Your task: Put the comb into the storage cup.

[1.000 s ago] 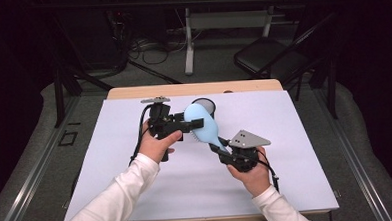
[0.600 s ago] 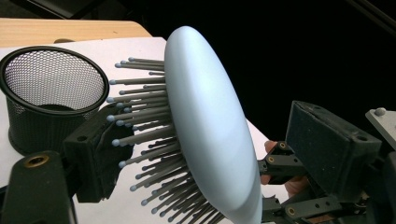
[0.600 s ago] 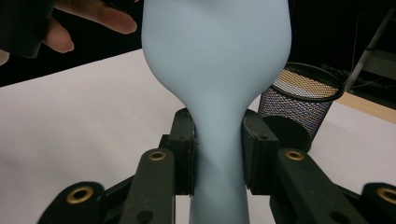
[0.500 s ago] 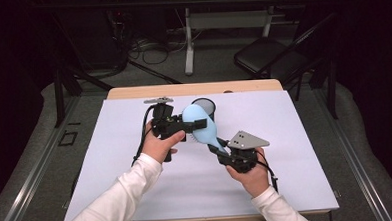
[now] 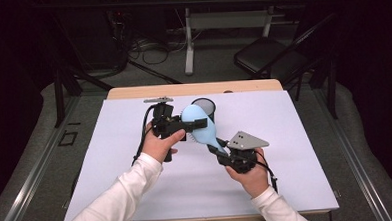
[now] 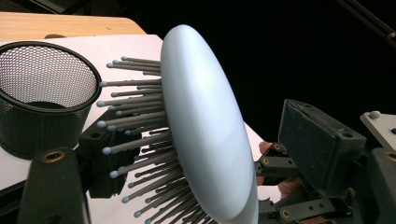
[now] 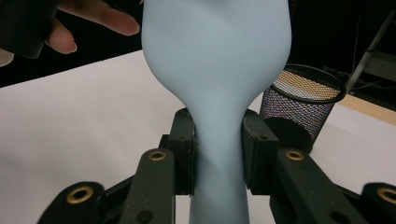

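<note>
the light blue hairbrush (image 5: 201, 128) is held off the white table cover (image 5: 111, 159) near table centre, its head toward 11 o'clock and its handle toward 5. the right gripper (image 7: 217, 151) has its jaws clamped on the handle. the left gripper (image 5: 187, 125) has its jaws set apart on either side of the brush head, bristles against one jaw. a black mesh cup (image 5: 204, 109) stands at 12 o'clock, just beyond the head.
</note>
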The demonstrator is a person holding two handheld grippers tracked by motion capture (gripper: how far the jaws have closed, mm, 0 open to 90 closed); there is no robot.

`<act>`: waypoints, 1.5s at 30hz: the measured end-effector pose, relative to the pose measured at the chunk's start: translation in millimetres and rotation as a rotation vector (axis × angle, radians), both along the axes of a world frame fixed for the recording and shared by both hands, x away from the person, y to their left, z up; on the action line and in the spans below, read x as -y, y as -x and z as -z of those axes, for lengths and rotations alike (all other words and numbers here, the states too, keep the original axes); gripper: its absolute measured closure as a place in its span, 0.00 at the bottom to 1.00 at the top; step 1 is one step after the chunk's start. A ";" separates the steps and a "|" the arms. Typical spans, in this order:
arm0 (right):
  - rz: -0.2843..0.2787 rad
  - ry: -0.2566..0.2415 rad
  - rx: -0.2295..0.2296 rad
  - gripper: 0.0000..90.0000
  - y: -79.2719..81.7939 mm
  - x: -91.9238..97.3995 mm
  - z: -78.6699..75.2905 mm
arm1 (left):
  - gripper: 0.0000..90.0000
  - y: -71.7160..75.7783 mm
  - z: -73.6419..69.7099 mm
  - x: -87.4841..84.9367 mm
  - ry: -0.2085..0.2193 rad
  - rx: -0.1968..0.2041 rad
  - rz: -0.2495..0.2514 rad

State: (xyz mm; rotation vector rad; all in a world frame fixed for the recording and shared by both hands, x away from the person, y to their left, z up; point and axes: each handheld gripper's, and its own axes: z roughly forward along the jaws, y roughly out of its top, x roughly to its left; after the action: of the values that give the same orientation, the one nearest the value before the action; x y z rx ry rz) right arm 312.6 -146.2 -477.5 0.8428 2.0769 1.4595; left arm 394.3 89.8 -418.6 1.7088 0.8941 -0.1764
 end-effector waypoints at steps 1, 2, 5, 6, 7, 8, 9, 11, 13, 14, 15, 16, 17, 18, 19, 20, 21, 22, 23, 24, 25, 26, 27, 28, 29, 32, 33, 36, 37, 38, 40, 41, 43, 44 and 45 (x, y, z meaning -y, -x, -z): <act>-0.001 0.000 0.000 0.77 0.1 -0.1 -0.1 | 0.25 -0.2 0.0 -0.3 0.000 0.000 0.001; -0.001 0.000 0.000 0.77 0.2 -0.1 -0.2 | 0.25 -0.2 -0.2 -0.6 0.000 0.000 -0.001; -0.001 0.000 0.002 0.77 0.3 -0.3 -0.1 | 0.26 -0.6 -0.3 -1.4 0.002 0.002 -0.001; -0.002 0.000 0.001 0.77 0.3 -0.4 0.0 | 0.26 -0.7 -0.3 -1.4 0.003 0.000 0.000; -0.003 0.001 0.003 0.77 0.3 -0.6 0.0 | 0.26 -0.7 -0.2 -1.5 0.003 -0.001 -0.001; -0.002 0.002 0.004 0.77 0.5 -0.7 0.0 | 0.26 -0.7 -0.2 -1.4 0.004 -0.003 -0.002; -0.003 0.002 0.004 0.77 0.5 -0.9 0.0 | 0.26 -0.7 0.0 -1.3 0.006 -0.006 -0.004; -0.002 0.002 0.004 0.77 0.8 -1.2 0.1 | 0.27 -0.9 0.3 -1.2 0.012 -0.011 -0.004; -0.002 0.002 0.005 0.77 0.8 -1.3 0.3 | 0.28 -1.3 0.6 -1.6 0.018 -0.017 -0.005; -0.002 0.003 0.006 0.77 0.7 -1.3 0.4 | 0.28 -1.3 0.7 -1.6 0.024 -0.025 -0.006; -0.002 0.002 0.005 0.77 0.7 -1.3 0.4 | 0.28 -1.3 0.7 -1.6 0.024 -0.027 -0.005; -0.002 0.002 0.005 0.77 0.7 -1.3 0.5 | 0.29 -1.5 0.8 -1.9 0.021 -0.024 -0.005; -0.002 0.003 0.005 0.77 0.7 -1.3 0.6 | 0.29 -1.1 0.6 -1.9 0.022 -0.026 -0.009; -0.002 0.003 0.005 0.77 0.5 -1.3 0.8 | 0.29 -1.2 0.4 -2.2 0.021 -0.028 -0.009; -0.003 0.004 0.005 0.77 0.5 -1.4 1.0 | 0.30 -1.4 0.5 -2.6 0.023 -0.030 -0.009; -0.004 0.003 0.006 0.77 0.5 -1.6 1.3 | 0.30 -1.3 0.6 -2.6 0.027 -0.029 -0.012; -0.004 0.003 0.006 0.77 0.5 -1.7 1.5 | 0.31 -1.4 0.8 -3.0 0.028 -0.028 -0.015; -0.004 0.005 0.006 0.77 0.6 -1.8 1.6 | 0.32 -1.3 0.9 -3.2 0.030 -0.030 -0.018; -0.005 0.005 0.007 0.77 0.6 -1.8 1.6 | 0.33 -1.3 1.1 -3.6 0.035 -0.037 -0.020; -0.005 0.005 0.007 0.77 0.6 -1.9 1.6 | 0.34 -1.5 1.4 -4.1 0.037 -0.041 -0.019; -0.005 0.005 0.007 0.77 0.6 -1.9 1.6 | 0.34 -1.6 1.8 -4.4 0.039 -0.046 -0.021; -0.005 0.006 0.007 0.77 0.5 -1.9 1.7 | 0.35 -1.5 2.0 -4.6 0.042 -0.051 -0.028; -0.006 0.006 0.006 0.77 0.5 -2.1 1.8 | 0.36 -1.7 2.3 -5.2 0.044 -0.050 -0.030; -0.006 0.006 0.006 0.77 0.6 -2.3 2.0 | 0.36 -1.7 2.4 -5.7 0.047 -0.054 -0.031; -0.006 0.007 0.006 0.77 0.7 -2.5 2.1 | 0.37 -1.8 2.5 -5.9 0.050 -0.058 -0.033; -0.007 0.009 0.005 0.77 0.7 -2.8 2.4 | 0.37 -2.5 3.5 -6.0 0.059 -0.071 -0.032; -0.007 0.010 0.005 0.77 0.7 -2.8 2.5 | 0.37 -2.7 3.7 -6.0 0.062 -0.075 -0.032; -0.007 0.011 0.004 0.77 0.6 -2.8 2.8 | 0.37 -3.3 4.1 -6.3 0.066 -0.080 -0.027; -0.007 0.011 0.004 0.77 0.6 -2.8 2.8 | 0.37 -3.3 4.1 -6.3 0.067 -0.081 -0.028; -0.007 0.011 0.003 0.77 0.5 -2.8 2.9 | 0.37 -3.5 4.2 -6.3 0.067 -0.083 -0.025; -0.008 0.011 0.005 0.77 0.5 -2.9 3.0 | 0.37 -3.6 4.2 -6.4 0.065 -0.086 -0.023; -0.008 0.012 0.004 0.77 0.5 -3.0 3.1 | 0.37 -3.8 4.1 -6.5 0.064 -0.088 -0.022; -0.007 0.012 0.005 0.77 0.5 -3.0 3.2 | 0.38 -4.2 3.2 -7.2 0.058 -0.093 -0.016; -0.008 0.011 0.005 0.77 0.5 -3.0 3.3 | 0.38 -4.4 2.7 -7.6 0.057 -0.091 -0.014; -0.009 0.011 0.006 0.77 0.6 -3.2 3.4 | 0.38 -4.4 2.5 -7.7 0.061 -0.093 -0.015</act>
State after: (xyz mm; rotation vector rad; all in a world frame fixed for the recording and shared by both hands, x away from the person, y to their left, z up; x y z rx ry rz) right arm 312.0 -143.0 -480.9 0.8254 2.0848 1.4522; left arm 398.7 97.5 -421.1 1.6482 0.9604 -0.2727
